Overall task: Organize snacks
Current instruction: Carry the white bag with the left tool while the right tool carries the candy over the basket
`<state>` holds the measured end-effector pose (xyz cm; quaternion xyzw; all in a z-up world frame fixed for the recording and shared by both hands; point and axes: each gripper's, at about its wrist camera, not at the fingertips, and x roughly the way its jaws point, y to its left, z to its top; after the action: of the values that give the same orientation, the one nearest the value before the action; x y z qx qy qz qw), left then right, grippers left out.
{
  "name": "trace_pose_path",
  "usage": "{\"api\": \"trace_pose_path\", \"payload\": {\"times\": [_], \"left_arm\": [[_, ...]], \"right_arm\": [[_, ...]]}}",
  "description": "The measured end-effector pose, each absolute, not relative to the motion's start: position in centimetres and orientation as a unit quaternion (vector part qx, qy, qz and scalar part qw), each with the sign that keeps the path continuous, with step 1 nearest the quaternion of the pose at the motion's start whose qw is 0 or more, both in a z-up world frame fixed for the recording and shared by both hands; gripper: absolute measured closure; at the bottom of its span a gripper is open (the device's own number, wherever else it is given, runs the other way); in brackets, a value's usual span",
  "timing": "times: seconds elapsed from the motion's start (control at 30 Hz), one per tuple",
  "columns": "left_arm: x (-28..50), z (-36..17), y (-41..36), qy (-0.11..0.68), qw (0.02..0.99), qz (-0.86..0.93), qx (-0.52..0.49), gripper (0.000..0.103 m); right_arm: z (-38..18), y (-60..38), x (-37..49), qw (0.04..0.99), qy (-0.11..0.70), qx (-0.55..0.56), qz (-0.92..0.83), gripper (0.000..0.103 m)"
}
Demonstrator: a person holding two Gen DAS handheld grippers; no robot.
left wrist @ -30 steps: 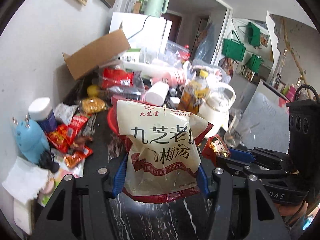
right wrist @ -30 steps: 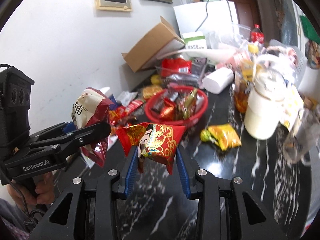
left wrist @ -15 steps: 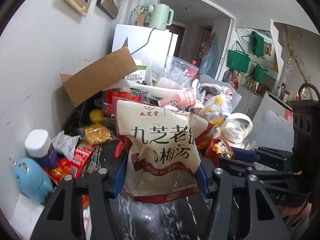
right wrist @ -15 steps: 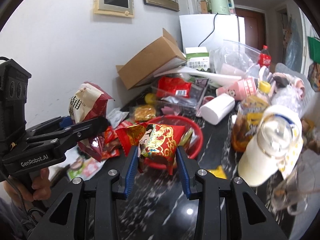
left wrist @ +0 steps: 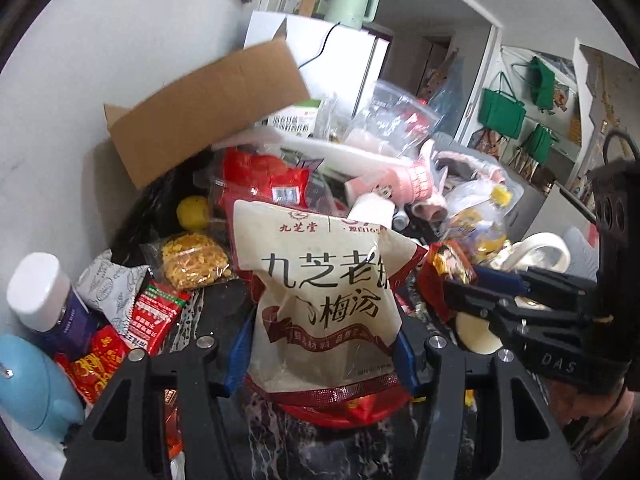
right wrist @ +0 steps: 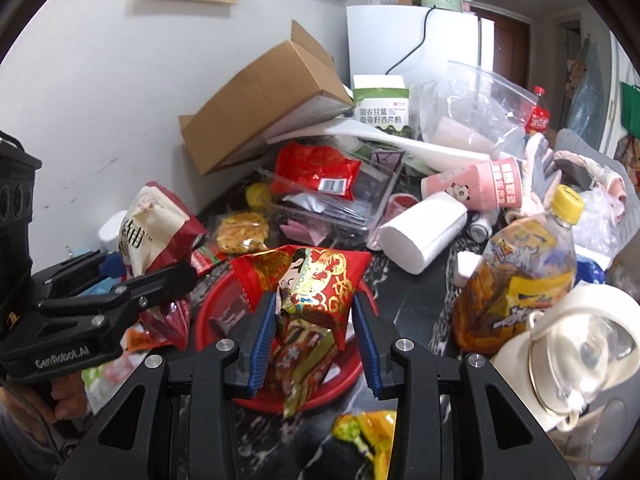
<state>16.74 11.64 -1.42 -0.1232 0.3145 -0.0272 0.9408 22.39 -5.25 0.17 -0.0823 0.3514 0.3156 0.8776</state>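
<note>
My left gripper (left wrist: pixel 320 354) is shut on a large cream and red snack bag (left wrist: pixel 320 296) with Chinese lettering and holds it upright. The bag also shows at the left of the right wrist view (right wrist: pixel 154 236). My right gripper (right wrist: pixel 314 336) is shut on a small red and gold snack packet (right wrist: pixel 316 284) and holds it above a red plastic basket (right wrist: pixel 344 380) with several snack packets in it. The packet shows at the right of the left wrist view (left wrist: pixel 450 268). The two grippers are side by side.
A tilted cardboard box (right wrist: pixel 260 96), a clear tray with a red bag (right wrist: pixel 316 168), pink cups (right wrist: pixel 480 184), a white roll (right wrist: pixel 424 236), a yellow-capped bottle (right wrist: pixel 520 264) and a cream jug (right wrist: pixel 572 344) crowd the dark marble table. Loose snacks (left wrist: pixel 192 260) lie left.
Both grippers have moved forward over the table toward the red basket with their packets still held. The right packet now hangs over the basket.
</note>
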Motion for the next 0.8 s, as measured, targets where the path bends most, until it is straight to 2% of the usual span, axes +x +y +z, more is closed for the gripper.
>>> {"api": "trace_pose_path", "payload": {"times": [0.53, 0.8], "left_arm": [[20.1, -6.7, 11.7, 0.384, 0.914, -0.033, -0.127, 0.046], [20.8, -7.4, 11.6, 0.391, 0.912, -0.034, -0.117, 0.045]], "right_arm": [[-5.0, -2.1, 26.4, 0.855, 0.403, -0.135, 0.298, 0.065], [-6.8, -1.5, 27.7, 0.846, 0.422, -0.153, 0.289, 0.065]]}}
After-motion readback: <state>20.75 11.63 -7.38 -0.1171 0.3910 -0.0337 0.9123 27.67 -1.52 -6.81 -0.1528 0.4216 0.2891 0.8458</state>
